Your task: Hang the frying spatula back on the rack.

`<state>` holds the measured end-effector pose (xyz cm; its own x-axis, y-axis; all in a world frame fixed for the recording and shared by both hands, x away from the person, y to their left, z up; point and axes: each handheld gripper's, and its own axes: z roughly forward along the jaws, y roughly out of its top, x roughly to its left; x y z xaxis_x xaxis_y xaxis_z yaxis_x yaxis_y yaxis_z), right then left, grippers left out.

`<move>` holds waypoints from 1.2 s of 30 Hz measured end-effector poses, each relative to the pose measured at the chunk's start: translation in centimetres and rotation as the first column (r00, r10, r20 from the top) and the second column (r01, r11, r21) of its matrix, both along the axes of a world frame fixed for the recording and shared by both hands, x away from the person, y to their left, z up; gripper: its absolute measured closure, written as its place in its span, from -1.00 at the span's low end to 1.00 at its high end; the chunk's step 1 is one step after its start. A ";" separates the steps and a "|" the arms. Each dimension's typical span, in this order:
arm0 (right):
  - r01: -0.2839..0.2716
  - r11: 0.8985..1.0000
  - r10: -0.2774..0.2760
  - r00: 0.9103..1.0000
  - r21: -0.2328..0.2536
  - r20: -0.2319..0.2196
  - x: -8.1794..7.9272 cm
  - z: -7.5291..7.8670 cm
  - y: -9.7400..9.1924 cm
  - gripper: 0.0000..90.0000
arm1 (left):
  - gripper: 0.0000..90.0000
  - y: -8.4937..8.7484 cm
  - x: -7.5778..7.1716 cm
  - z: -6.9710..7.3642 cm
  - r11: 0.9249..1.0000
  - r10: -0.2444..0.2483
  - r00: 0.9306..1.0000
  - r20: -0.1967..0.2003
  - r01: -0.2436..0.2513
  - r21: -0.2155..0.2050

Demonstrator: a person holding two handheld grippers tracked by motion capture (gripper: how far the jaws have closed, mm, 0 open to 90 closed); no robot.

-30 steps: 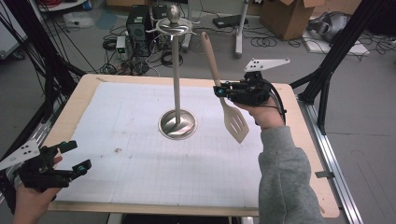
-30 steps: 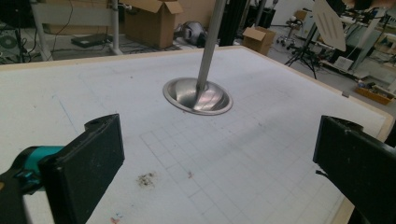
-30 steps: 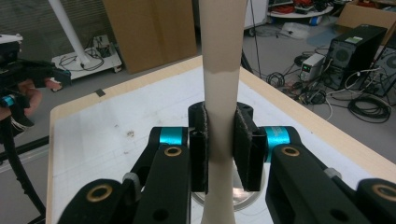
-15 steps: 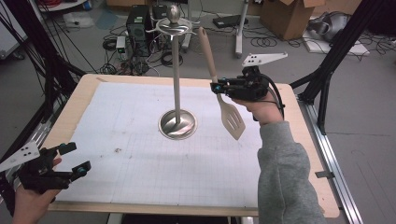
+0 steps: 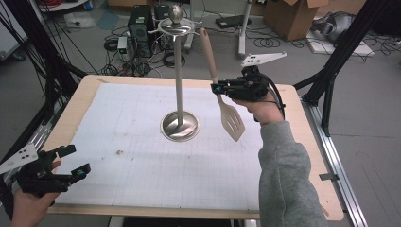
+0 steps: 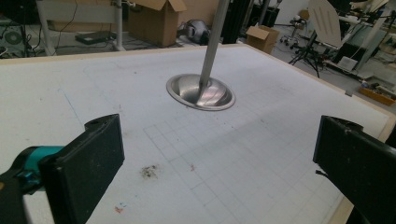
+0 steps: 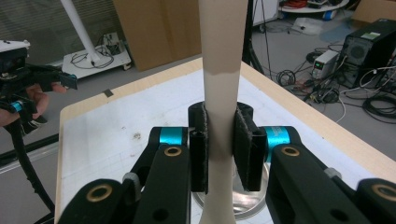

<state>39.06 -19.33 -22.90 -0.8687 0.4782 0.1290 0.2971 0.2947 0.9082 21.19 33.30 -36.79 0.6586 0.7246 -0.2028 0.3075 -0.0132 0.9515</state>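
Item: slotted spatula, beige, long-handled, held clear of the tabletop with its slotted blade hanging down and its handle rising up and slightly left, the handle tip near the top of the stand. Position: just right of the metal stand, not touching its pole; blade end hangs beside and right of the stand's round base. Right hand-held gripper: jaws closed on the spatula handle, pads pressed against it from both sides, as the right gripper view confirms; gripper held level, pointing left across the tabletop, a grey-sleeved forearm behind it. Left hand-held gripper: at the near left corner of the tabletop, jaws spread wide, nothing between them; in the left gripper view the two black pads stand far apart at either edge, bare white sheet between. Stand: upright silver pole on a dished round base, topped with a knob and a ring of hooks, set about mid-tabletop, toward the far side. Surface: white gridded sheet over a wooden board, a small dark smudge near the left hand-held gripper. Surroundings: cardboard boxes, a computer tower and loose cables on the floor beyond the far edge.
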 end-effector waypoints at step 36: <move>-0.010 1.000 0.009 1.000 -0.020 -0.014 0.8 -0.7 2.2 0.73 | -0.95 0.4 -0.4 0.0 1.000 0.012 1.000 -0.002 -0.012 0.003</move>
<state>39.87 -17.13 -23.58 -0.8715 0.4724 0.1315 0.3068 0.3160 0.8978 20.77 33.72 -36.81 0.6496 0.7330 -0.2018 0.3093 -0.0124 0.9509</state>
